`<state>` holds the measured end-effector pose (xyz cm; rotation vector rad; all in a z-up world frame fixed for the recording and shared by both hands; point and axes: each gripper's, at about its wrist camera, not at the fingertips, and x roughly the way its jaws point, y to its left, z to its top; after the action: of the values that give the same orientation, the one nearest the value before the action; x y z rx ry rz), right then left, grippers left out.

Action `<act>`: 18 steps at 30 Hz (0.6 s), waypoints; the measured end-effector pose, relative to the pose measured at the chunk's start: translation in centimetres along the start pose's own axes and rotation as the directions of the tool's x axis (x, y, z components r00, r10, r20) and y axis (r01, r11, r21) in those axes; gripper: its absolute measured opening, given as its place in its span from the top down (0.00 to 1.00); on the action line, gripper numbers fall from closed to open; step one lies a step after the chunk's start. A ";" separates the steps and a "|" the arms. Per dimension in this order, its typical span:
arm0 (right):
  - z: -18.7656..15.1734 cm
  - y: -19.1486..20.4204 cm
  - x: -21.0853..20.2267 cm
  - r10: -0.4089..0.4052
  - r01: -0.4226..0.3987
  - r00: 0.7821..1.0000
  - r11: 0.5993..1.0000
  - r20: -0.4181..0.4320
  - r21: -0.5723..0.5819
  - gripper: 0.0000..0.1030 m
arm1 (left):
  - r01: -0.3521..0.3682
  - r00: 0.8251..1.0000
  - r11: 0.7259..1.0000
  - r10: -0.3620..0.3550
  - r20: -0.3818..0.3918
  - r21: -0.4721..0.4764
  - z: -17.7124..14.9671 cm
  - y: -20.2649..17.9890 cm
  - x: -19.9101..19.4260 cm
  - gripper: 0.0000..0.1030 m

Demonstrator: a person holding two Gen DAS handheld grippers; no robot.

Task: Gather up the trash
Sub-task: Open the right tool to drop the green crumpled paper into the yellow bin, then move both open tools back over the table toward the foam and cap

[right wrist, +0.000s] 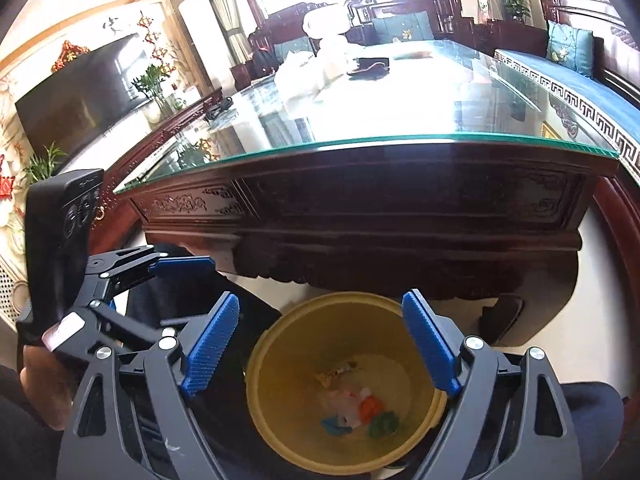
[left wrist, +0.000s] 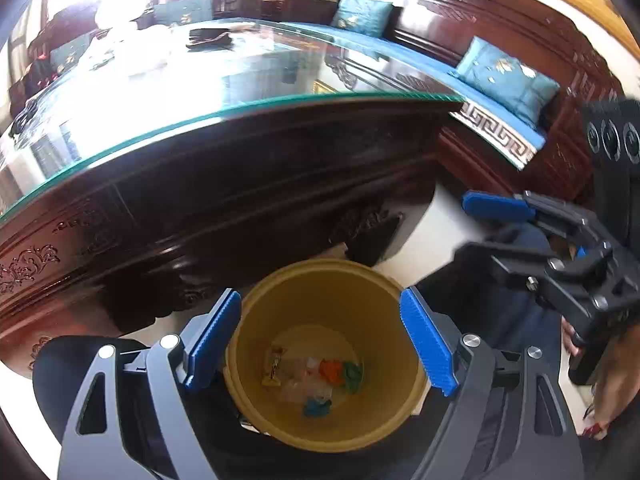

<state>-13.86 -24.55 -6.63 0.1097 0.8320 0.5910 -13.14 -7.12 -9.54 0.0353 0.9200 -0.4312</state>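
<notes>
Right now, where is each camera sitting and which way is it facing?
Left wrist: on the left claw, open, looking down into the yellow bin before the glass-topped table; the right claw shows at right.
Right wrist: on the right claw, open, above the bin; the left claw shows at left.
Shared: bin, wrappers, table.

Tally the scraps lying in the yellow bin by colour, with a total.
In the yellow bin, as far as both wrist views show:
orange scrap: 1
green scrap: 1
blue scrap: 1
yellow-brown wrapper: 1
pale, clear or pinkish wrappers: a blurred heap, counted as 1
Total: 5, at least
</notes>
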 end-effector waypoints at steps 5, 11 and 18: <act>1.7 -0.3 0.8 0.011 -0.011 1.000 1.000 0.017 -0.001 0.21 | -0.029 0.999 0.999 0.030 0.031 -0.041 2.0 1.9 0.0 0.21; 5.4 -0.2 1.6 0.018 -0.017 0.999 1.000 0.038 -0.022 0.21 | -0.065 0.994 0.995 0.071 0.081 -0.072 5.4 4.4 -0.5 0.19; 11.8 0.2 2.8 0.018 -0.011 0.995 0.997 0.093 -0.077 0.21 | -0.105 0.982 0.991 0.117 0.147 -0.088 10.8 6.9 -1.7 0.16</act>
<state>-3.98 -21.32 -0.39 0.0734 0.7172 0.6257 -3.16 -2.47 -2.68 -0.0193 0.7806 -0.2889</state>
